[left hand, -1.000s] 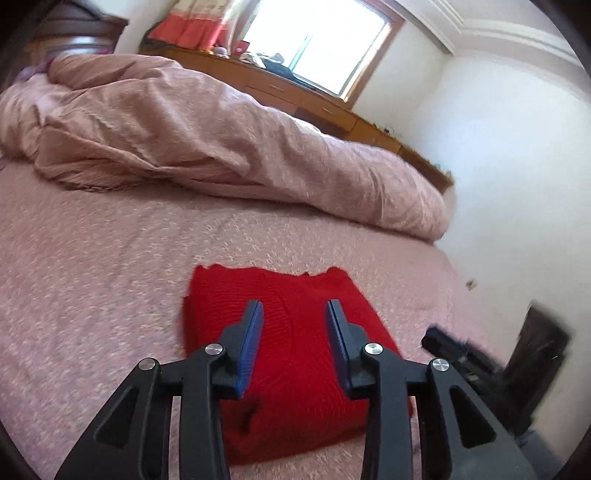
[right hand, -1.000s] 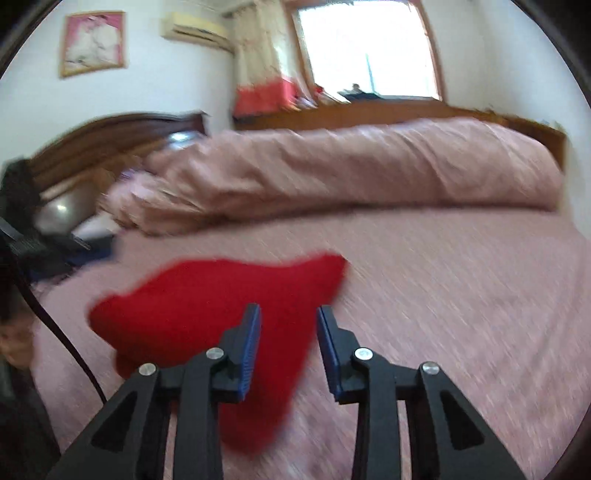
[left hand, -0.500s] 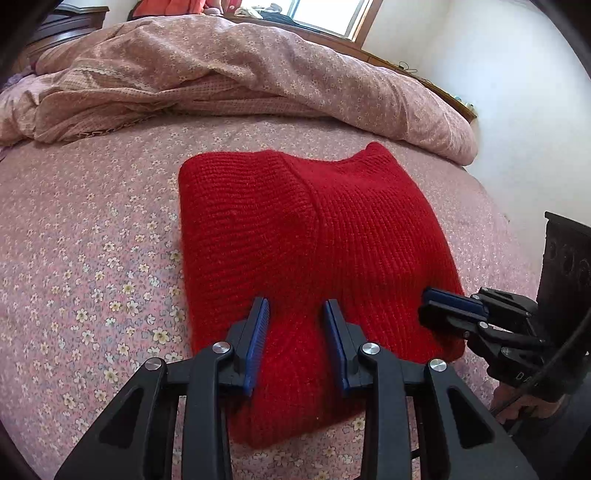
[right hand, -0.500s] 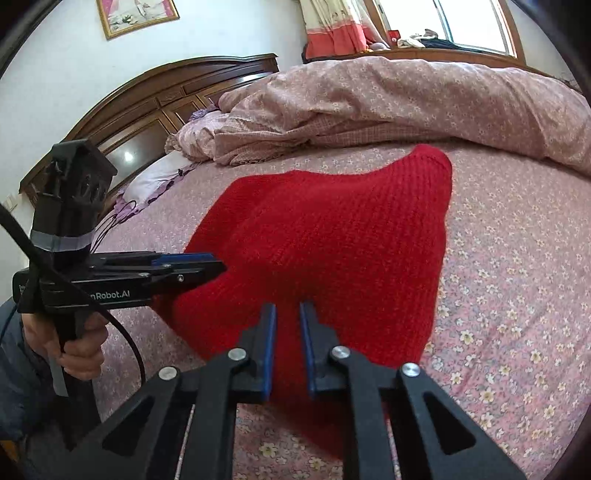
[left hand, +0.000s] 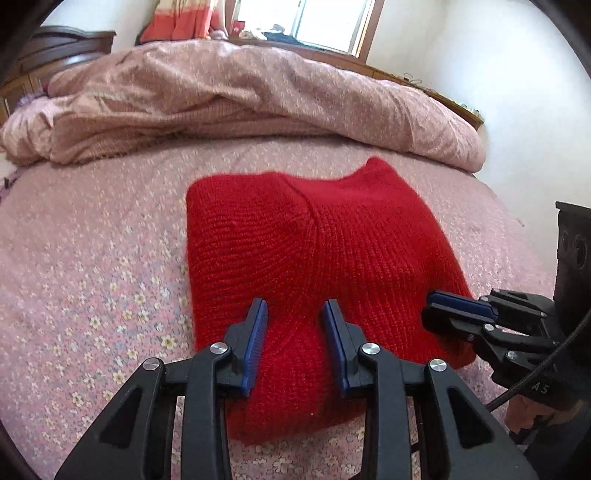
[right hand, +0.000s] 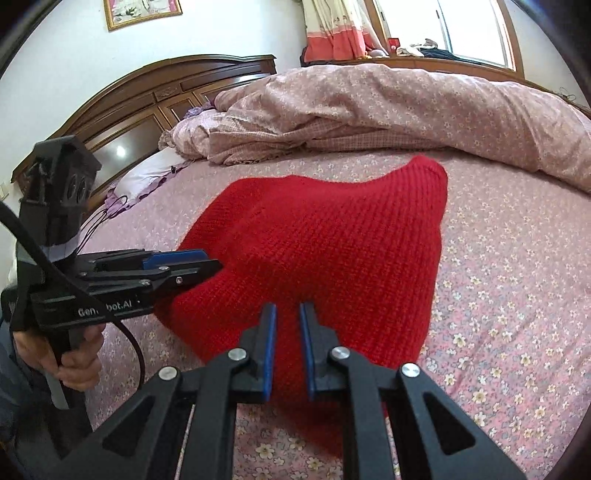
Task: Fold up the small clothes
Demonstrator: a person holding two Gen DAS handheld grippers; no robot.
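Two hand-held grippers work at the near edge of a red sweater [left hand: 332, 240], which lies folded into a rough rectangle on the bed [left hand: 92, 258], near its front edge.

The left hand-held gripper [left hand: 295, 321] tilts down over the sweater's near left part. Its blue pads stand apart with the knit showing in the gap, and I cannot see them pressing on it. From the right wrist view its tips sit at the sweater's left edge. A hand [right hand: 74, 354] grips its handle low on the left, and a black cable [right hand: 22, 236] runs off it.

The right hand-held gripper [right hand: 287, 317] is at the near right corner. Its jaws have just been closing and now stand narrow, pinching a ridge of the red knit between the pads.

The sweater's top is fairly smooth, with one seam or crease running away down the middle. Its far right corner rises to a small peak. The bed sheet around it is pink with small flowers.

Beyond the sweater a pink flowered quilt [left hand: 221, 96] is bunched in a long heap across the far side of the bed. At the far left a white pillow [right hand: 147, 173] lies below a dark wooden headboard [right hand: 147, 96]. On the far wall hang a framed picture [right hand: 144, 11] and a cream and red curtain [right hand: 332, 33] beside a bright window [left hand: 328, 18].
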